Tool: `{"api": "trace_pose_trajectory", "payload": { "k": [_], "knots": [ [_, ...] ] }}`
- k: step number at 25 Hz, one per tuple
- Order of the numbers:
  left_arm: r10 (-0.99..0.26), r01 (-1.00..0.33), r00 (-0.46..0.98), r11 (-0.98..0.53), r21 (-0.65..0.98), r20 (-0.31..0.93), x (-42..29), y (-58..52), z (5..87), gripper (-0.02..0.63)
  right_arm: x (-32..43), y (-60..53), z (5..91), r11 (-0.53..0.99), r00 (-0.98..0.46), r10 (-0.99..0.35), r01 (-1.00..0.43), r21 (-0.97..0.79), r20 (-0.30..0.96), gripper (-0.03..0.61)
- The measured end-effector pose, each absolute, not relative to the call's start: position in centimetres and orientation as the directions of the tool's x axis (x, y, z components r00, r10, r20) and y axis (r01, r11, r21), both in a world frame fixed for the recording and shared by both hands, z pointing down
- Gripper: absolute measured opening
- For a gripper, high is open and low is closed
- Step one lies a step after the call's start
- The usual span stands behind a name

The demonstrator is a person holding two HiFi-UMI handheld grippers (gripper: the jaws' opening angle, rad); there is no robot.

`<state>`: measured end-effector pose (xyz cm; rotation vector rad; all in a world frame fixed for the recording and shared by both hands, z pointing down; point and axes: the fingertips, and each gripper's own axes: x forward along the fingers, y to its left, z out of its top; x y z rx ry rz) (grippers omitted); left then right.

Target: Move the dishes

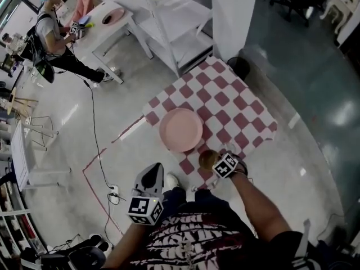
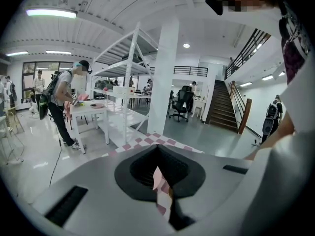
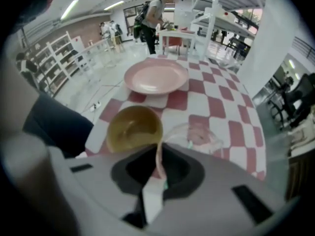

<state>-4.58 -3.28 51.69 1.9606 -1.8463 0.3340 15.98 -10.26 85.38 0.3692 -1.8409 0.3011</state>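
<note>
Amber bowl (image 3: 134, 129): it stands upright on the red-and-white checked surface (image 1: 228, 97), mouth facing up. It is round, so no side leads. It sits at the surface's near edge, closest to the person. The right gripper (image 3: 160, 170) points steeply down at it and is clenched on the bowl's right-hand rim, which shows as a thin curved strip pinched between the jaws. Just to the right of the bowl lies a clear glass dish (image 3: 202, 134), also mouth up; I cannot tell whether the two touch. Beyond the bowl, near but apart, a pink plate (image 1: 180, 130) lies flat toward the surface's left side.

The left gripper (image 2: 160, 191) hangs off the surface's near-left corner, over the floor (image 1: 84, 139), and points toward the plate. Its jaws are drawn together to a slit with nothing in them, and the pink of the plate shows through the slit.

Past the far corner of the surface stands a white pillar (image 1: 233, 16), with a white rack (image 1: 169, 27) beside it. Farther left, another person (image 1: 53, 32) bends over a white table (image 1: 109, 24).
</note>
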Motion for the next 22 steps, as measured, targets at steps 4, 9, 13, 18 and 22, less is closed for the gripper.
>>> {"api": "trace_pose_trajectory", "payload": {
  "k": [4,9,13,18,22],
  "knots": [
    [-0.885,-0.988,0.091,-0.023,0.153,0.457,-5.7,-2.7,52.5,0.025,16.4,-10.9,85.1,0.909,-0.264,-0.130,-0.416,0.009,0.956,0.046],
    [-0.880,-0.979,0.150,-0.070,0.191,0.450,-7.0,-4.1,53.5,0.025,16.7,-12.4,84.1,0.866,-0.272,-0.189,-0.499,0.030,0.944,0.046],
    [-0.867,-0.965,0.232,-0.148,0.216,0.442,-8.2,-6.0,53.8,0.025,15.9,-14.5,81.1,0.824,-0.262,-0.246,-0.564,0.059,0.933,0.046],
    [-0.845,-0.947,0.298,-0.203,0.250,0.444,-12.3,-7.9,54.4,0.025,9.9,-16.7,76.9,0.834,-0.296,-0.297,-0.543,0.097,0.908,0.046],
    [-0.828,-0.938,0.324,-0.219,0.267,0.457,-16.5,-8.9,55.1,0.025,2.9,-17.9,76.1,0.851,-0.325,-0.296,-0.517,0.093,0.898,0.046]
  ]
}}
